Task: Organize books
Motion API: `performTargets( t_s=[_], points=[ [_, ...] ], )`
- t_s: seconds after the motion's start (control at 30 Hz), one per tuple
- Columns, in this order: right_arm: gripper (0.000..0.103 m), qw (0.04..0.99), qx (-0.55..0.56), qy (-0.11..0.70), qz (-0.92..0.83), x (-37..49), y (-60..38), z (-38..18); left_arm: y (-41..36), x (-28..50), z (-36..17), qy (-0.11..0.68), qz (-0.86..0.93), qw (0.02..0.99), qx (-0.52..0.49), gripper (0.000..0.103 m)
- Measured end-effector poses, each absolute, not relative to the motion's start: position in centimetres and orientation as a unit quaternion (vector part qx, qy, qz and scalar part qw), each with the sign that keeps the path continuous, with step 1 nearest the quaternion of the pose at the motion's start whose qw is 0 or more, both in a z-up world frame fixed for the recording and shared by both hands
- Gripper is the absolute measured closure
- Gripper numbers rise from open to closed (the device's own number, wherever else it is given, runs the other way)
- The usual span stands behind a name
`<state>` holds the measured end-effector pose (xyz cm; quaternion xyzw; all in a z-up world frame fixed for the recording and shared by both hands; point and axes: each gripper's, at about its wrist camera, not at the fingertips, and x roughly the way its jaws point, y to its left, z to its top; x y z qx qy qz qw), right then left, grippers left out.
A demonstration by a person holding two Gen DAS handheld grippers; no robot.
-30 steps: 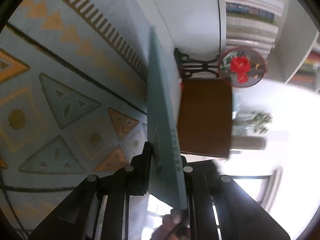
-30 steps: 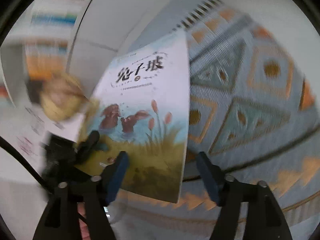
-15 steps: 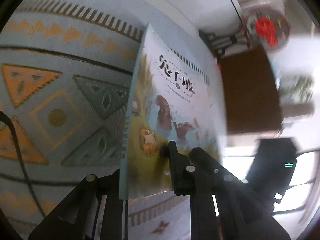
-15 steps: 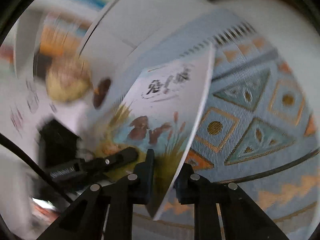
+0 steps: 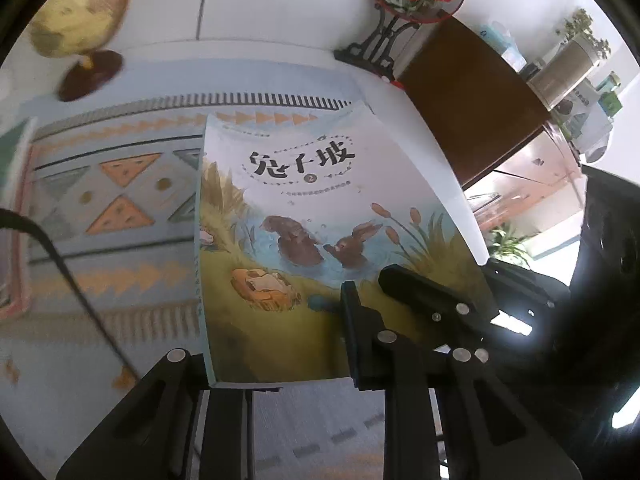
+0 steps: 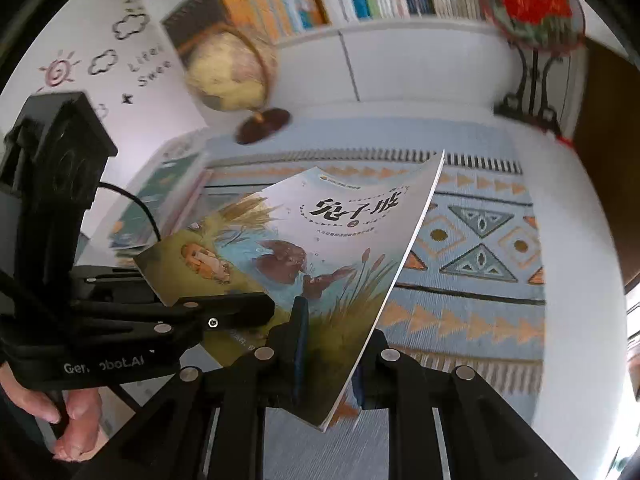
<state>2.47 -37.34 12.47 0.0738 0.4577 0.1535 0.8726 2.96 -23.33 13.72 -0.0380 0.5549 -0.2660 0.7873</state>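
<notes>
Two tools on one picture book (image 5: 320, 236) right now. It's a thin glossy paperback with rabbits in a pond, reeds and black Chinese title lettering, held up above the woven triangle-pattern rug (image 5: 120, 208). My right tool (image 6: 328, 344) is clamped on its bottom edge; my left tool (image 5: 276, 320) also grips the bottom, jaws easing open. A second ago my right jaws were wide apart and the cover faced sideways; now it faces up, slightly bowed.

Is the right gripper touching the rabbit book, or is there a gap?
Touching. In the right wrist view, the right gripper has its jaws closed on the lower edge of the book, one finger pressed on the cover, the other behind it.
</notes>
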Motion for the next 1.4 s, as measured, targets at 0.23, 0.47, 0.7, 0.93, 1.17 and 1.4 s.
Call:
performTargets(
  t_s=[0.23, 0.47, 0.7, 0.93, 1.17, 1.4],
  points=[
    [0.086, 0.898, 0.075, 0.395, 0.18, -5.3, -37.3, 18.2, -22.7, -3.7, 20.4, 0.503, -0.238, 0.831, -0.023, 0.084],
    [0.085, 0.908, 0.061, 0.356, 0.214, -10.3, -35.0, 22.1, -19.9, -9.2, 24.2, 0.463, -0.198, 0.864, -0.014, 0.083],
    [0.085, 0.904, 0.048, 0.339, 0.255, -11.3, -30.3, 24.0, -14.4, -10.2, 26.0, 0.444, -0.157, 0.882, -0.022, 0.082],
    [0.085, 0.899, 0.041, 0.336, 0.279, -7.0, -22.7, 24.4, -7.3, -5.9, 26.0, 0.438, -0.135, 0.888, -0.028, 0.082],
    [0.085, 0.89, 0.049, 0.358, 0.278, 0.3, -14.9, 22.6, 0.4, 1.6, 23.1, 0.453, -0.133, 0.88, -0.048, 0.081],
    [0.084, 0.871, 0.069, 0.404, 0.269, 7.8, -9.4, 18.3, 6.4, 8.8, 17.9, 0.473, -0.146, 0.865, -0.085, 0.081]
  ],
)
